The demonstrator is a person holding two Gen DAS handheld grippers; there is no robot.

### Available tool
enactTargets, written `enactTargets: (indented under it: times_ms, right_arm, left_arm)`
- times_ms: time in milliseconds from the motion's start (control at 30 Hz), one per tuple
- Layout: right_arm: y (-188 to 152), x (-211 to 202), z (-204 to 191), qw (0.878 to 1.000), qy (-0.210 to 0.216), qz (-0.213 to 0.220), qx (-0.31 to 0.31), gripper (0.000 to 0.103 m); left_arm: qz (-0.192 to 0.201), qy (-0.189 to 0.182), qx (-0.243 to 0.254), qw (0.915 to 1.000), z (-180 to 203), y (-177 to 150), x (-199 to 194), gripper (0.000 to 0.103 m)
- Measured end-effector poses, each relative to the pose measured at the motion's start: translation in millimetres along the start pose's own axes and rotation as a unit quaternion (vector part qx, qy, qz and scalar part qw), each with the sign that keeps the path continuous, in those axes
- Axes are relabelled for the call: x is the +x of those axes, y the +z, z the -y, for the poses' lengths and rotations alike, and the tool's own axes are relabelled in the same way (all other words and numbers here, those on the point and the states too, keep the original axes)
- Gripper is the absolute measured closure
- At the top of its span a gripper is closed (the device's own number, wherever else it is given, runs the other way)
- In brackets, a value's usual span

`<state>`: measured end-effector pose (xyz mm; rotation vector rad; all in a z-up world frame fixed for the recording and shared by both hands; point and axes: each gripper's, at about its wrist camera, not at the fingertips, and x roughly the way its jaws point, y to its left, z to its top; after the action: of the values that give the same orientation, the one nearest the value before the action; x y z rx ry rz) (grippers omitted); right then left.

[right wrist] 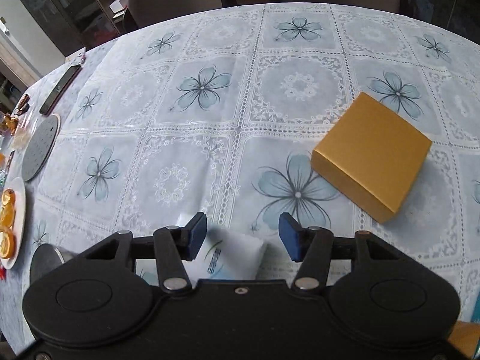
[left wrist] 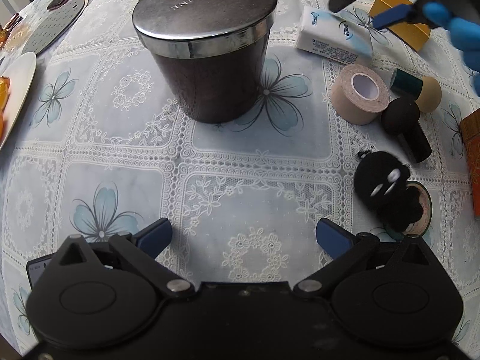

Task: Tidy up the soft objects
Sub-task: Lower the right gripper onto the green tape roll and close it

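Hovering over the tissue pack [right wrist: 231, 255], the right claw [right wrist: 243, 237] has its jaws partly spread; the pack lies below and between the pads, nearer the left pad [right wrist: 196, 234], and no pad is seen pressing it. In the left wrist view the same pack [left wrist: 333, 37] sits on the table [left wrist: 192, 156] at about two o'clock from the dark lidded jar [left wrist: 207, 48], with the right claw [left wrist: 369, 6] blurred above it.

The left claw [left wrist: 243, 237] stands fully spread over bare cloth at six o'clock from the jar, holding nothing.

Handling assessment, tissue pack: judged light and compressible, wrapped in smooth film that may slip. It should be taken across its short width near the middle, with moderate closure; an end grip would likely let it sag or pivot.

Other soft items noted: a black fuzzy toy [left wrist: 381, 186] at four o'clock from the jar, resting partly on a small round tin [left wrist: 420, 210]; judged very light and yielding, best pinched through its body. A beige tape roll [left wrist: 360, 93] and two sponge-headed applicators [left wrist: 402, 117] lie at three o'clock, touching or nearly so.

The gold box [right wrist: 372, 156] lies at one o'clock from the right claw and looks rigid.
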<state>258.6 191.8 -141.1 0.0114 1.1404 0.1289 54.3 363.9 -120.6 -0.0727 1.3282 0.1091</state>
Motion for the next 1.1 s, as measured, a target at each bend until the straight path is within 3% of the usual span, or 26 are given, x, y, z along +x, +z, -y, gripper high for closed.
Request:
enactTargets:
  times_ms: [133, 267, 500, 567, 767, 900, 1100]
  right_arm:
    - [-4, 5, -6, 1.000, 0.005, 0.006, -0.012, 0.050]
    - [-16, 1, -15, 0.997, 0.055, -0.045, -0.039, 0.050]
    - [-63, -19, -35, 0.986, 0.082, -0.093, -0.112, 0.050]
    - [-72, -30, -36, 0.984, 0.089, -0.090, -0.128, 0.052]
    - [-97, -76, -8, 0.994, 0.067, -0.040, -0.077, 0.052]
    - [-122, -87, 14, 0.997, 0.038, -0.045, -0.041, 0.052]
    - [-151, -72, 25, 0.998, 0.011, -0.067, 0.009, 0.052]
  left_arm:
    - [0.003, 0.000, 0.000, 1.0000, 0, -2, 0, 0.000]
    - [0.002, -0.004, 0.006, 1.0000, -1, -7, -1, 0.001]
    - [0.012, -0.014, 0.013, 0.9997, -7, -29, -12, 0.001]
    - [0.017, -0.010, 0.012, 0.9997, -9, -35, -15, 0.001]
    - [0.028, -0.011, 0.006, 0.9995, -16, -40, -22, 0.001]
    - [0.033, -0.007, 0.009, 0.9994, -19, -40, -23, 0.001]
    - [0.035, 0.000, 0.019, 0.9992, -15, -42, -27, 0.002]
